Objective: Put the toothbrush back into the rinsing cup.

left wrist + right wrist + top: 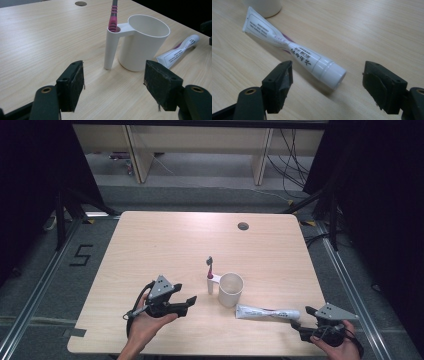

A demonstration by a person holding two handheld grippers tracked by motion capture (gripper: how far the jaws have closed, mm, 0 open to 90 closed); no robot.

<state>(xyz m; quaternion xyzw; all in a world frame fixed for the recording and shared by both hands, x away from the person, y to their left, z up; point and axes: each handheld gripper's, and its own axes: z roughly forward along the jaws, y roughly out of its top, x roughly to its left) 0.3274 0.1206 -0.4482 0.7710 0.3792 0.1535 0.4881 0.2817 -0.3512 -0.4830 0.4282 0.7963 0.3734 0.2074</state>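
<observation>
Overhead, the wooden worktop (165, 240) carries a white cup (231, 289) near its middle, with a toothbrush (210, 265) standing upright in the holder on the cup's left side. A toothpaste tube (267, 312) lies flat just right of and nearer than the cup, cap end pointing right. The left tool (186, 303) hovers left of the cup, jaws released and empty. The right tool (301, 316) sits at the near right edge, just beyond the tube's cap, also released.

From the left gripper view, the black pads (74, 83) stand wide apart with bare wood between them; the cup (143, 42) and its slim holder with the pink-necked toothbrush (113, 20) lie ahead, apart from the jaws.

From the right gripper view, the toothpaste tube (294, 53) runs diagonally, its white cap between the open jaws but touching neither pad (280, 82).

Judging the risks: closing on the smooth round cap could squirt the tube sideways or roll it off toward the near edge. A left approach that clips the narrow holder may tip the light cup and spill the brush.
</observation>
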